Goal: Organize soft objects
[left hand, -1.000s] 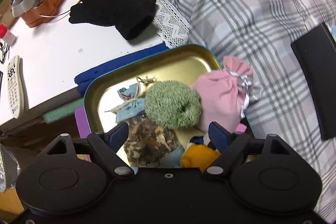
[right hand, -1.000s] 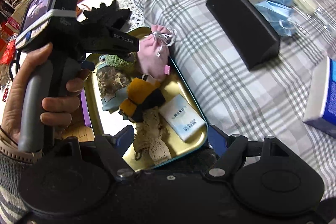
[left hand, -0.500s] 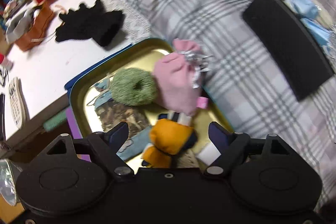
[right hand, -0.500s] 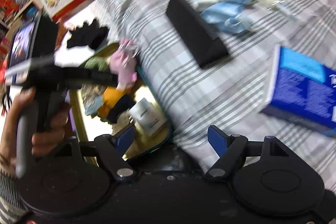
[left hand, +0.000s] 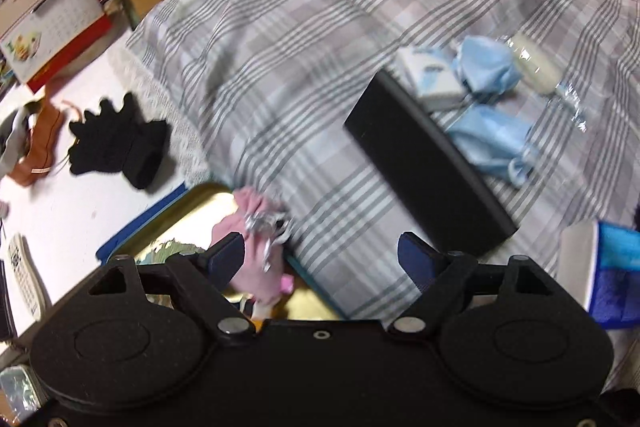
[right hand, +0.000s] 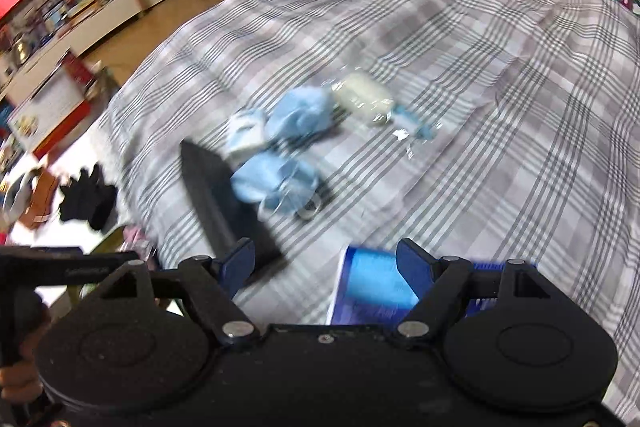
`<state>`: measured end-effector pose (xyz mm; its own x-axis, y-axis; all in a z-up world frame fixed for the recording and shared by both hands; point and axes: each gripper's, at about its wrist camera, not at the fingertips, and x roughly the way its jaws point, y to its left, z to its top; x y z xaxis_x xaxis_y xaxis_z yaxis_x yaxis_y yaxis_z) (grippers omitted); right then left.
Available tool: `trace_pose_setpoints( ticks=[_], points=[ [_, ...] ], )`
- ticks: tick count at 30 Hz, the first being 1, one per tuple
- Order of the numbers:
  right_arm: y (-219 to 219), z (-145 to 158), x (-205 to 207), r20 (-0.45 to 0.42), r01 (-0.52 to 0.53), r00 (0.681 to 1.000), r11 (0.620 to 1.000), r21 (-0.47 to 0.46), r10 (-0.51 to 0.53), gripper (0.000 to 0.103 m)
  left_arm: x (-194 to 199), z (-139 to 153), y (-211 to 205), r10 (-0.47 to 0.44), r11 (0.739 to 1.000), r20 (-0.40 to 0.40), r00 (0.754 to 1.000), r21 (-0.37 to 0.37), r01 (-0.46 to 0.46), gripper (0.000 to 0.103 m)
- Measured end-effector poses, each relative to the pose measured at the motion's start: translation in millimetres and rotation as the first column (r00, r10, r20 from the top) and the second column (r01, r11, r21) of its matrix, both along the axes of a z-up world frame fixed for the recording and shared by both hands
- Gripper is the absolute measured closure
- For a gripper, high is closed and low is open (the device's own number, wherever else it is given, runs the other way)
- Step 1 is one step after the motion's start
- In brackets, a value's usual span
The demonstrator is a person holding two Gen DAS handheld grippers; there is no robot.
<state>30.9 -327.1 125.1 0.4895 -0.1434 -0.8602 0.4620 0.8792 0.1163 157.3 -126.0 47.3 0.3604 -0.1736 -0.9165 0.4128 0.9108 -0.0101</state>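
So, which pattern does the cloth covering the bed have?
The cloth is plaid: grey and white stripes crossing on pale lilac-grey. The right wrist view shows it best.

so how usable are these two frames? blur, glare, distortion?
Left wrist: strong fisheye bowing of the plaid bedspread, motion smear on the pink pouch, glare off the gold tray, black case fairly crisp. Right wrist: heavier smear, blue cloths and blue box soft; only the gripper body is sharp.
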Motion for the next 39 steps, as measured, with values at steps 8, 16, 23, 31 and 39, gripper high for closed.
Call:
trace_pose_setpoints(
  ticks=[8,16,23,31,39],
  points=[
    [-10.4,-28.9,51.2,0.009,0.051,0.999,0.997,0.066,-0.052,0.021,25.4,9.4,-22.2,0.024,1.000,0.012,1.000,0.012,-0.024,0.023],
    [3.7,-66.7,101.4,0.001,0.111,0.994,0.987,0.114,-0.112,0.010,43.6,6.9,-15.3,0.073,0.997,0.000,0.997,0.010,-0.073,0.022],
    [11.0,-86.6,129.7,-0.011,0.169,0.986,0.980,0.103,-0.169,0.006,53.8,-0.9,-1.3,0.104,0.994,-0.009,0.995,0.017,-0.104,0.022],
    [29.1,-114.0,148.6,-0.088,0.119,0.988,0.991,-0.068,-0.125,0.023,62.6,-3.8,-1.3,0.118,0.993,-0.020,0.993,0.008,-0.117,0.022],
    [-0.5,-103.3,118.4,-0.034,0.177,0.983,0.983,-0.044,-0.178,0.055,63.0,-0.9,-26.3,0.082,0.997,-0.004,0.997,-0.001,-0.082,0.023]
  ],
)
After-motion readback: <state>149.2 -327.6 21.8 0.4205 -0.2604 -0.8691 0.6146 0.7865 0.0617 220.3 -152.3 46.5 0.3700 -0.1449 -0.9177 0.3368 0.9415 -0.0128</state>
